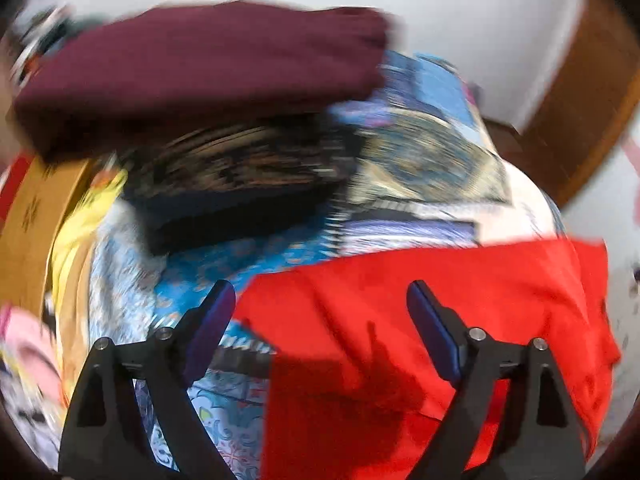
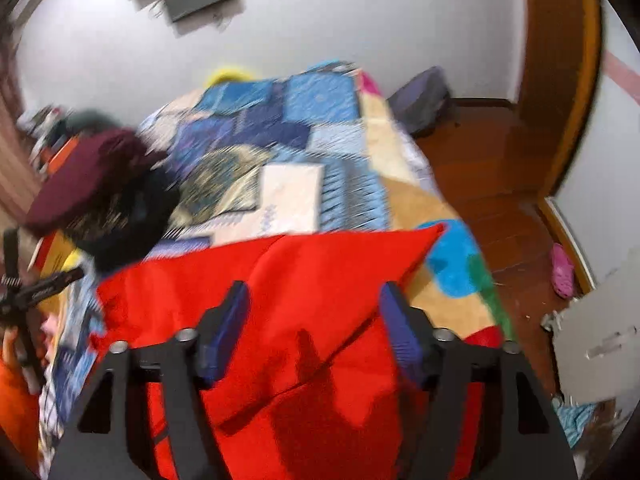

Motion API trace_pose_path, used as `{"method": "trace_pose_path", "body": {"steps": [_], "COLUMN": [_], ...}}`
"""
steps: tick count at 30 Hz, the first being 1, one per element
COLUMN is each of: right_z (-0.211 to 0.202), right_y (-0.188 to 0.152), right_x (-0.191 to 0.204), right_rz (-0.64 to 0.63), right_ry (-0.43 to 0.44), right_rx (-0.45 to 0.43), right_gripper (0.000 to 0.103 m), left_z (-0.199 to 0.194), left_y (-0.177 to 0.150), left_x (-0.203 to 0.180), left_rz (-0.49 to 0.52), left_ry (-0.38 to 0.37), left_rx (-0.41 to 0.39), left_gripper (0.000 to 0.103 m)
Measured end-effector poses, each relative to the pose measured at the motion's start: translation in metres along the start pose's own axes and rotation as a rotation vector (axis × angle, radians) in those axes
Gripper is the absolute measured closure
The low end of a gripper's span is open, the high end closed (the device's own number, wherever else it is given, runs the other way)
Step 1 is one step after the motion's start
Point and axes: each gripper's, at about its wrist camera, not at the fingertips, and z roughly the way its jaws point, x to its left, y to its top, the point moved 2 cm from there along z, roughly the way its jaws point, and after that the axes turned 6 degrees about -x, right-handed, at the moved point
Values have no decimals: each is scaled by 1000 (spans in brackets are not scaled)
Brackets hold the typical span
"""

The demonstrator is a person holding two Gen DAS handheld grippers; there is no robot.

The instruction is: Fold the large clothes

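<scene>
Nearest in each wrist view are the fingers, spread wide with nothing between them. The left gripper (image 1: 320, 308) hangs over the near left part of the red garment (image 1: 420, 340), its left finger out over the blue patterned bedspread (image 1: 208, 272), so the cloth's left edge runs beneath the gap; that looks like a line-up for taking hold of the edge or a corner. The right gripper (image 2: 314, 312) hangs over the same red garment (image 2: 280, 300) near its middle, with a diagonal crease running under the gap.

The garment lies on the near end of the bed, partly doubled over, its far edge roughly straight across the bedspread (image 2: 304, 128). Laying it there gives a broad, flat surface to fold on, close to the person.

Farther back on the left sits a stack: a maroon folded piece (image 1: 200, 72) on top of a dark patterned one (image 1: 248, 176). Judging by the neat pile, these are finished items set aside, well apart from the working area.

Beyond the bed are the white wall and, to the right, a wooden floor (image 2: 492, 184) with a pink slipper (image 2: 562, 270). Both views are motion-blurred, so finer folds cannot be made out.
</scene>
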Motion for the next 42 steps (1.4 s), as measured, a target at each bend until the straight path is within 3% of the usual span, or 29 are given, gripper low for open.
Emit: {"method": "trace_pose_path", "body": {"steps": [6,9,15,19,24,27,29,30,31,32,34,36,42], "right_z": [11,28,60,73,88,96,98,95,93,88,75,60,20], "right_y": [-3,-14,-35,-43,-43,-39,-36,-32,-29,-25,-16,-6,31], "right_x": [-31,-44,-66,-70,-59,-56,-56,-55,-54,-51,-46,-39,-15], "right_rz": [95,144,308,399,388,382,387,379,363,345,306,255,155], "right_ry": [-26,-14,109,195,226,224,220,213,209,206,194,183,228], "right_rx": [35,102,239,264,276,272,264,253,244,224,165,108,-21], "right_gripper": [34,34,34,34,34,44,62,69,82,85,87,88,89], "left_z": [37,52,91,109,105,100,96,89,84,79,66,50,-15], "left_y": [-21,-38,-64,-72,-71,-71,-69,-66,-65,-62,-55,-46,-7], "left_x": [53,61,57,57,53,50,48,45,44,40,32,23,-1], "left_rz": [-244,-343,-452,-543,-578,-561,-540,-512,-484,-454,-379,-315,-196], "left_ry": [-58,-110,-226,-340,-407,-400,-356,-334,-319,-301,-273,-243,-266], "left_rx": [139,204,339,383,352,336,311,287,266,248,210,158,-21], "left_gripper": [16,16,16,15,15,21,45,50,62,76,86,89,90]}}
